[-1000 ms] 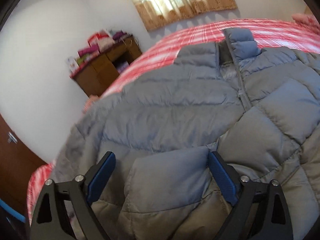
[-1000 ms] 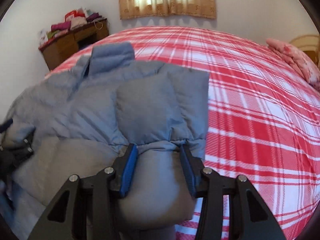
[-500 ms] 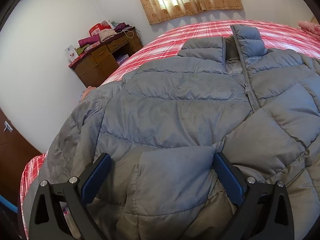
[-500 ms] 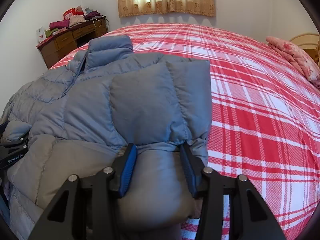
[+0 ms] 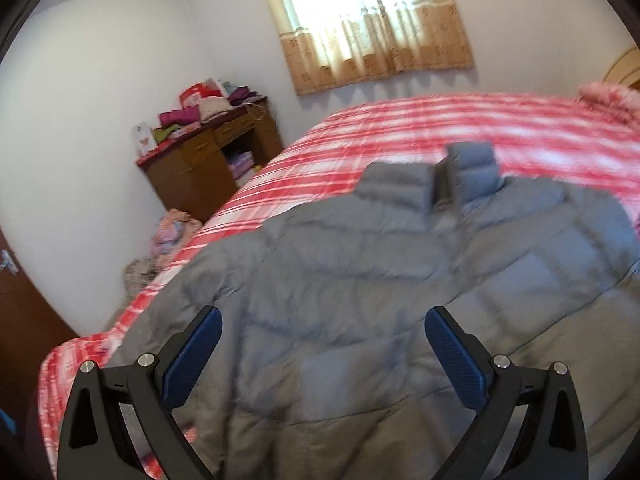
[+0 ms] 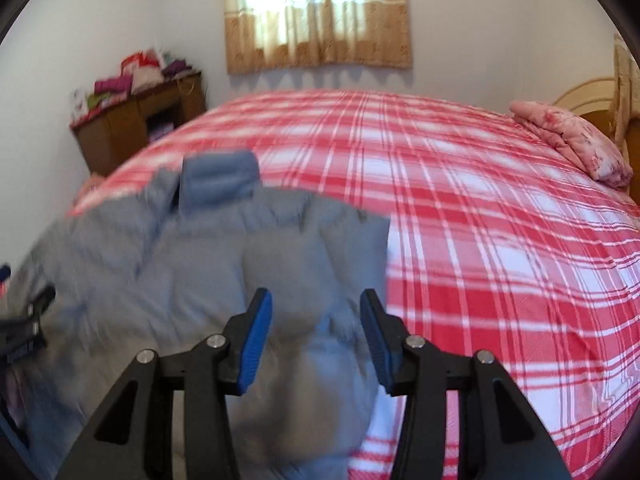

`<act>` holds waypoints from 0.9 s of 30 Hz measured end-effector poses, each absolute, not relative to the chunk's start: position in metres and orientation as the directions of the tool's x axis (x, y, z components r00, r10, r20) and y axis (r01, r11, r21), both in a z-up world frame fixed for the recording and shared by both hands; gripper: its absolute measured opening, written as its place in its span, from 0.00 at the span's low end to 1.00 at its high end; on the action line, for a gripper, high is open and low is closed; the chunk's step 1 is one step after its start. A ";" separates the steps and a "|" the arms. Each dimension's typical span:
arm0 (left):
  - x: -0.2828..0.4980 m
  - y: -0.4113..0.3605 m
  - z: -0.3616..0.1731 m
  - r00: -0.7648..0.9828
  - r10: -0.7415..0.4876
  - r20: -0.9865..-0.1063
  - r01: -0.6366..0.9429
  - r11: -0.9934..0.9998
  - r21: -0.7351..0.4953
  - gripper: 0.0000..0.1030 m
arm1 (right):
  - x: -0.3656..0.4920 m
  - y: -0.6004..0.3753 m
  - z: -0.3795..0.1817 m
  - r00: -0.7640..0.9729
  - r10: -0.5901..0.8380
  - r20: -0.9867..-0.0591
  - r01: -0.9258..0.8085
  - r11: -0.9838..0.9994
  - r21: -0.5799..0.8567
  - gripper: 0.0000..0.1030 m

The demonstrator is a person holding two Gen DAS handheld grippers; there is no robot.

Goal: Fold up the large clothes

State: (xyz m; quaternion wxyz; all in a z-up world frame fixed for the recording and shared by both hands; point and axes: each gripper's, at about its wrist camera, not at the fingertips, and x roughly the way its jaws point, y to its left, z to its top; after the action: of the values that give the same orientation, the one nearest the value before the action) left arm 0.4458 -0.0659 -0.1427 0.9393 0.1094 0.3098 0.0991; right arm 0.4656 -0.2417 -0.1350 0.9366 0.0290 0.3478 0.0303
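Nearest, the left gripper (image 5: 320, 354) stands spread wide above the grey puffer jacket (image 5: 360, 280), grasping nothing. The right gripper (image 6: 316, 338) has its fingers part-closed around a bunched hem fold; whether they pinch it I cannot tell. The jacket lies collar-away on the plaid bed (image 6: 480, 220), so any fold should probably carry both hem corners evenly toward the collar (image 5: 472, 168).
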 end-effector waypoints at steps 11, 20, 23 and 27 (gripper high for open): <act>0.488 -0.076 -0.207 0.680 0.247 -0.691 -0.048 0.955 0.294 0.99 | 0.499 -0.219 -0.199 0.663 0.105 -0.741 -0.081 0.994 0.068 0.49; 0.486 -0.079 -0.208 0.697 0.274 -0.663 -0.066 0.945 0.322 0.99 | 0.501 -0.210 -0.203 0.655 0.064 -0.753 -0.082 0.997 0.014 0.49; 0.484 -0.081 -0.211 0.697 0.276 -0.662 -0.067 0.944 0.323 0.99 | 0.500 -0.206 -0.201 0.651 0.039 -0.758 -0.085 0.996 -0.021 0.50; 0.485 -0.081 -0.212 0.695 0.275 -0.664 -0.068 0.945 0.320 0.99 | 0.477 -0.202 -0.174 0.689 0.077 -0.721 -0.107 0.994 0.004 0.50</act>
State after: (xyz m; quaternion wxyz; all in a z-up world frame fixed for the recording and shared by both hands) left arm 0.4852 -0.0812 -0.2124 0.9105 0.1366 0.3787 0.0939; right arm 0.4773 -0.2021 -0.1737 0.9188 -0.0193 0.3911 0.0500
